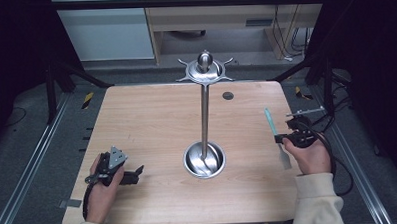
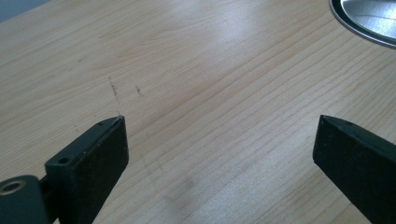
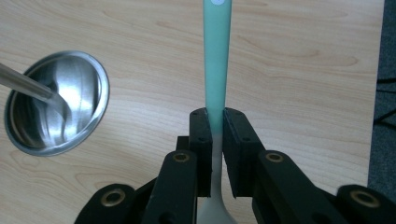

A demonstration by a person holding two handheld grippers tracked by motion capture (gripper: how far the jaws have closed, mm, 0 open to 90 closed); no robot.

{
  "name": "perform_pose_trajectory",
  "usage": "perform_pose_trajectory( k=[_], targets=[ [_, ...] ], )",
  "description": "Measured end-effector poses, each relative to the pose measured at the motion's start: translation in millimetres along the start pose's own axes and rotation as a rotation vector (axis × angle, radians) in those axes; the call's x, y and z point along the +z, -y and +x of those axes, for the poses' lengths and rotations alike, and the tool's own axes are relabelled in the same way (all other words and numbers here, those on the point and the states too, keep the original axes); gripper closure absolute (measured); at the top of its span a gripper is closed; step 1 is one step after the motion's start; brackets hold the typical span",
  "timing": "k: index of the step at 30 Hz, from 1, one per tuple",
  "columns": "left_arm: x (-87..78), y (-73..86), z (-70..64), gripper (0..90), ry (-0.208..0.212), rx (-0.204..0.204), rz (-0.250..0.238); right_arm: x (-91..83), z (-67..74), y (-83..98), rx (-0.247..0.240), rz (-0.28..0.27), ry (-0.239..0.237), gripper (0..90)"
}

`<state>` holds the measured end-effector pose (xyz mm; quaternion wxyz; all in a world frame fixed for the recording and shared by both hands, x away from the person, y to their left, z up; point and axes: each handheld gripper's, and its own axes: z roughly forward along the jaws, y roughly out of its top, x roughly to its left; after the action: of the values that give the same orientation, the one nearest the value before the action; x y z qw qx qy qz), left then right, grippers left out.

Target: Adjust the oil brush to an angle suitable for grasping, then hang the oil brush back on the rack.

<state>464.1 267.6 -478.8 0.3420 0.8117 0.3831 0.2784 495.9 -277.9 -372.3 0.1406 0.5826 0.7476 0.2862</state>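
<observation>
Stand: placed mid-table, base toward the near edge, pole upright.
Left gripper: rested on the table, left of the stand base, well apart from it.
Right gripper: held right of the stand, near the table's right edge.
Spoon: clamped in the right gripper, handle pointed away.

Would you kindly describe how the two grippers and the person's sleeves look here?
Both are black. The left gripper carries a grey three-cornered plate on top; its jaws are flat black blocks with small holes. The right gripper has brass-coloured pivot rings on black linkages and trails a black cable. The sleeves are pale cream.
</observation>
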Motion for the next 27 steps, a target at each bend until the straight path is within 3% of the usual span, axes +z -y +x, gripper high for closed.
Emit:
perform_pose_trajectory(
  k=[11, 22, 27],
  targets=[
    [-0.4, -0.1, 0.6, 3.1, -0.005, -0.006, -0.008, -22.8, 5.9, -5.2, -0.036, -0.098, -0.026, 82.5],
    [-0.5, -0.2, 0.2, 3.1, -0.006, -0.003, -0.008, -42.8, 2.7, -6.4, -0.028, -0.22, -0.059, 82.5],
    [-1.3, -0.3, 0.4, 3.1, -0.008, -0.002, -0.011, -51.9, 2.7, -6.5, -0.019, -0.284, -0.106, 82.4]
  ],
)
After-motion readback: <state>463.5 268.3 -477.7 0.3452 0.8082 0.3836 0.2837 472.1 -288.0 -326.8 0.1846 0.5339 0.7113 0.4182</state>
